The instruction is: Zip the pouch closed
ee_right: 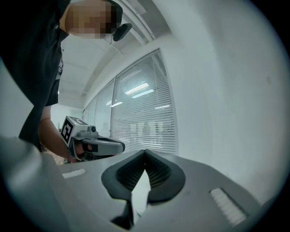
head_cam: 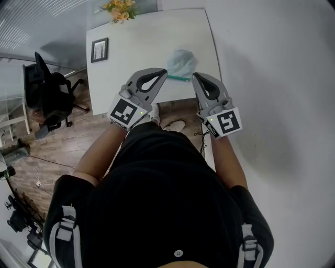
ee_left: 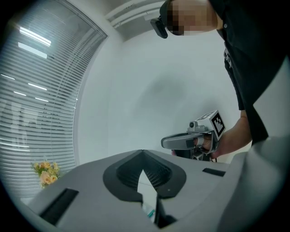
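Left gripper (head_cam: 158,78) is shut, jaws pressed together with nothing between them. It sits over the near edge of the table (head_cam: 136,49), left of the pouch, tip aimed far-right at it. In the left gripper view a sliver of teal shows low down, past the jaws.

Pouch (head_cam: 181,61) is pale blue-green and lies on the table just beyond both tips, between them. A teal zip (head_cam: 178,78) runs along its near side.

Right gripper (head_cam: 198,78) is also shut and empty, jaws together, right of the pouch, tip aimed far-left. Neither tip clearly touches the pouch.

Progress: the zip is too small to tell open from closed, and the slider can't be made out. The scene fits two stages. Either the pouch is open with the grippers closing in on it, or it is zipped and both grippers are off it. Can't settle which.

Writing: none readable. There are black-and-white square markers on the left cube (head_cam: 127,112) and right cube (head_cam: 227,122). A frame (head_cam: 99,49) stands far-left on the table, its print too small to read. Flowers (head_cam: 119,9) are at the far edge.
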`<state>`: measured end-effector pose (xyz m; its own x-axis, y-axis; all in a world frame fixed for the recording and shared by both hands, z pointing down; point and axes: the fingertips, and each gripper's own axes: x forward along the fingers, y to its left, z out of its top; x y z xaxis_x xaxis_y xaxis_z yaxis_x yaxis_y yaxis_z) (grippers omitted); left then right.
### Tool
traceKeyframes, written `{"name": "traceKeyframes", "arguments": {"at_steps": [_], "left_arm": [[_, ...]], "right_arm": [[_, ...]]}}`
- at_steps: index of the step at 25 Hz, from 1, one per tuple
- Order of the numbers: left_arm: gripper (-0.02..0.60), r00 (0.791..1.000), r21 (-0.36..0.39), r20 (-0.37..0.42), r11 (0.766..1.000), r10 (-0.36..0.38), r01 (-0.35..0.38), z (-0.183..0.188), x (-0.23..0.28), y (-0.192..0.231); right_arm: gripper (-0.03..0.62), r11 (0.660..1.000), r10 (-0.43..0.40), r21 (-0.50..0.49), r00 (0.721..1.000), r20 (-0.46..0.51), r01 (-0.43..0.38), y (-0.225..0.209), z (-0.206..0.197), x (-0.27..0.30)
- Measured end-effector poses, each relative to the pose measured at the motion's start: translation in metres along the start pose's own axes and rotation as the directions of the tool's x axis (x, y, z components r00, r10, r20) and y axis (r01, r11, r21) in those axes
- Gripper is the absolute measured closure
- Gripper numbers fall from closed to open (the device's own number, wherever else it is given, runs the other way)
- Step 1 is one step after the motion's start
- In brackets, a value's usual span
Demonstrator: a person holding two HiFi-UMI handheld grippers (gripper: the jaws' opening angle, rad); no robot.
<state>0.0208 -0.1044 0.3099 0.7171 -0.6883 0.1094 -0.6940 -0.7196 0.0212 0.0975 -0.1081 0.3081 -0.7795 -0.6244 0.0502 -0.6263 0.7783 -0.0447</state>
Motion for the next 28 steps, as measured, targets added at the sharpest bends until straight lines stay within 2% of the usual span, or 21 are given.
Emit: {"name": "traceKeyframes", "arguments": {"at_steps": [28], "left_arm": [[0.574,1.0,0.0,-0.006,1.0,-0.008,0.008,-0.0033,0.0024,0.002]], "right_arm": [[0.585,1.0,-0.021,0.005,1.0,-0.014,0.021,-0.0015,-0.0053,0.0011]]}}
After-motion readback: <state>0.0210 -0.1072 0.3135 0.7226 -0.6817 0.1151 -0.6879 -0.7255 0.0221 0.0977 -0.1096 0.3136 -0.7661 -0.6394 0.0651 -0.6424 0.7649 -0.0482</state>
